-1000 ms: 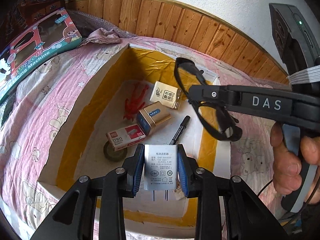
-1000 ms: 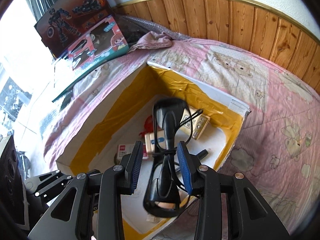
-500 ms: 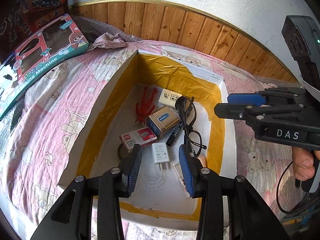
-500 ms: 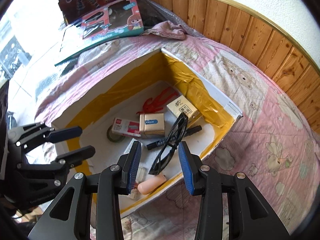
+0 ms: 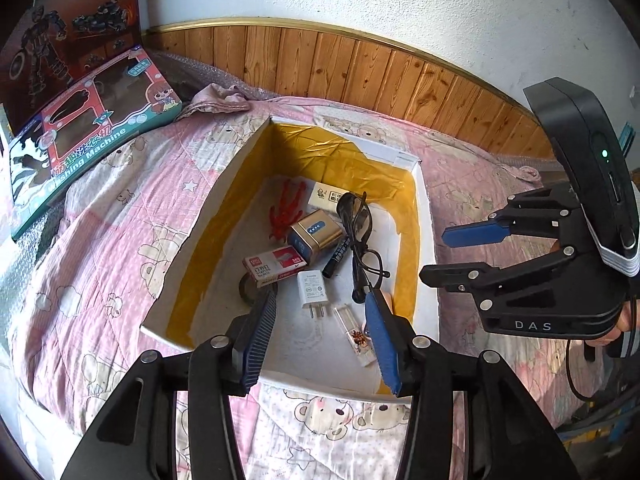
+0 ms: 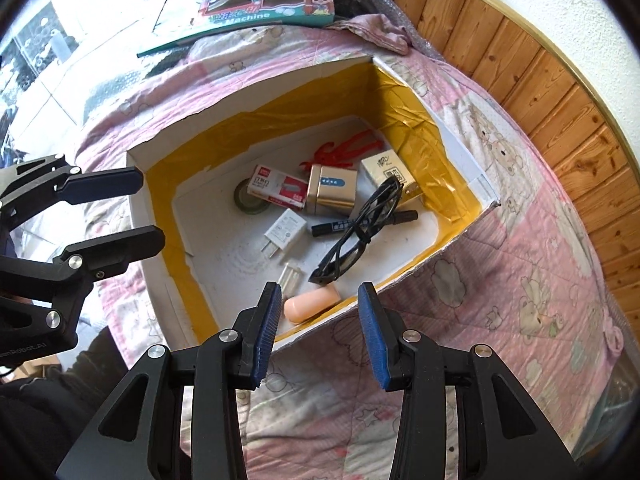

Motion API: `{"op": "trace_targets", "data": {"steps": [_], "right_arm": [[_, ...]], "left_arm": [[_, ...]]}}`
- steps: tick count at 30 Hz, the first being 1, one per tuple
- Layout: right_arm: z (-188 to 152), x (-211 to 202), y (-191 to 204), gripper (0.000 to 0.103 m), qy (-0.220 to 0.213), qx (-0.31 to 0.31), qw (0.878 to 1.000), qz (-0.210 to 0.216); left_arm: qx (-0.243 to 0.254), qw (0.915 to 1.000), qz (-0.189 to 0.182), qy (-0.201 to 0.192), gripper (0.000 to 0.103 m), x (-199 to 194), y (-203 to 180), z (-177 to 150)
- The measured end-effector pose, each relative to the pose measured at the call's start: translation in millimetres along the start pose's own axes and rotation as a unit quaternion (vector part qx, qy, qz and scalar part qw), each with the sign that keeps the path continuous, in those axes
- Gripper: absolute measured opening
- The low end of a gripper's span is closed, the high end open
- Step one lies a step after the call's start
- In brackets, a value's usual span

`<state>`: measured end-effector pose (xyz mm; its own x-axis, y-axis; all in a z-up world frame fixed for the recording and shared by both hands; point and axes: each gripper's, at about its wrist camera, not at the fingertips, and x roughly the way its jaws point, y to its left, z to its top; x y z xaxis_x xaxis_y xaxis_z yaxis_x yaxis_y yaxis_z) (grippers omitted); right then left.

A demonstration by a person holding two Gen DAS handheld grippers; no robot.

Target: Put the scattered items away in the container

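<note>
Claws left (image 5: 322, 334) and right (image 6: 318, 334) gape empty; only right wrist view shows peach tube (image 6: 312, 307) whole.

Box (image 5: 208, 216): sits on the quilt (image 5: 120, 240), wall panelling (image 5: 360, 72) behind it.
In the box, far end: toy figure (image 5: 286, 212) and carton (image 5: 326, 198).
Middle: tin (image 5: 314, 234) touching the staples (image 5: 276, 266); tape roll (image 5: 250, 290) tucked under the staples.
Marker (image 5: 336, 260): right of the tin, under the glasses (image 5: 358, 240).
Charger (image 5: 313, 286): near side of the staples, prongs toward us.
Near right corner: clear case (image 5: 356, 332), tube (image 6: 312, 304) beside it.
Toy boxes (image 5: 80, 128): far left, on the quilt's edge.
Grippers: left (image 5: 322, 340) over the near rim, right (image 6: 318, 334) over the right rim.
</note>
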<state>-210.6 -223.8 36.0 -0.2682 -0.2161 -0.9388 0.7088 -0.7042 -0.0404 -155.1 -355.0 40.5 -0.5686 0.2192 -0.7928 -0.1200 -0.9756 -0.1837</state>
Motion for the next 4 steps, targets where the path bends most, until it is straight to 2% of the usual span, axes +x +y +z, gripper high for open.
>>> {"op": "trace_targets", "data": {"steps": [4], "right_arm": [[-1.8,-8.3,5.1,0.042,-0.004,0.000,1.000,-0.003]], "left_arm": [[-0.003,1.0000,-0.002,-0.003,0.048,-6.3,-1.1,-3.8]]}}
